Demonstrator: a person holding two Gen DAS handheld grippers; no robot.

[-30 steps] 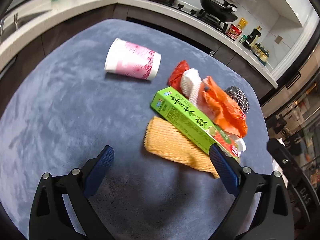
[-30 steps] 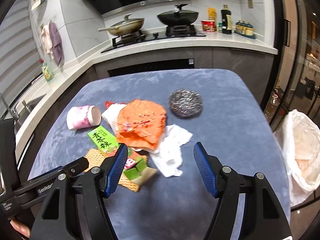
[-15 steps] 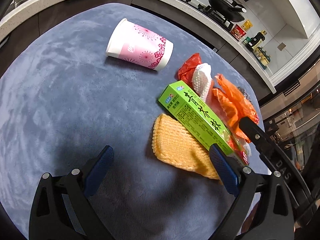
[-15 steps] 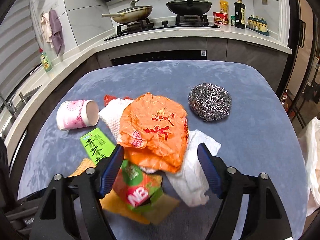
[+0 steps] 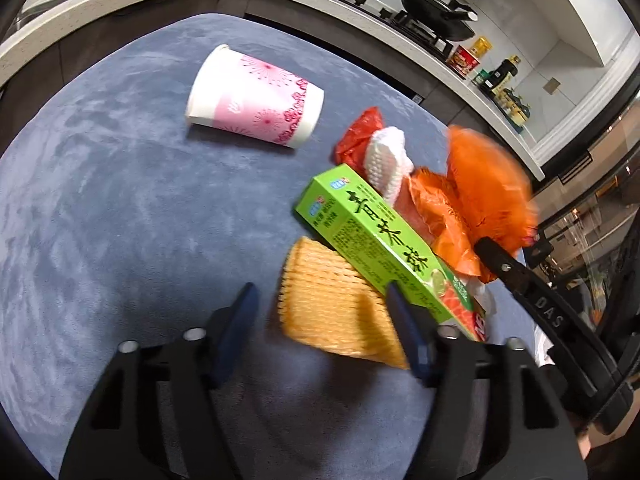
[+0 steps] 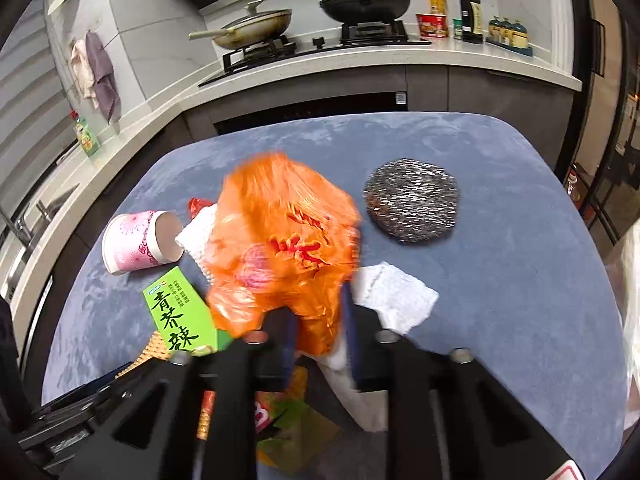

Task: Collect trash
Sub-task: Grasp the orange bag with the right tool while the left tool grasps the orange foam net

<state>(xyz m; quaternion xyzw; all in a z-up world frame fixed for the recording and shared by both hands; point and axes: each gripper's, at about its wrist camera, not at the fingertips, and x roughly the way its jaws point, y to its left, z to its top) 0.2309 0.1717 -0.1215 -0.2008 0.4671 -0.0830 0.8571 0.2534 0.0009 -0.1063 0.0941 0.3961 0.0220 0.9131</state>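
Observation:
My right gripper [image 6: 318,336] is shut on the lower edge of an orange plastic bag [image 6: 280,236], which is blurred with motion and lifted off the pile; the bag also shows in the left wrist view [image 5: 484,184]. My left gripper [image 5: 324,320] is part closed around the near end of a yellow foam net [image 5: 332,312], with its right finger against a green box [image 5: 376,240]. A pink paper cup [image 5: 252,100] lies on its side to the left. A white foam net [image 5: 386,160] and red wrapper [image 5: 358,136] lie behind the box.
A steel wool scourer [image 6: 412,200] and a white tissue [image 6: 394,300] lie on the blue table cloth [image 6: 520,280]. A kitchen counter with a wok [image 6: 364,2] and pan stands behind. A white bag [image 6: 632,280] hangs at the right edge.
My right gripper has closed on the orange bag and raised it. My left gripper has narrowed and moved in over the yellow foam net.

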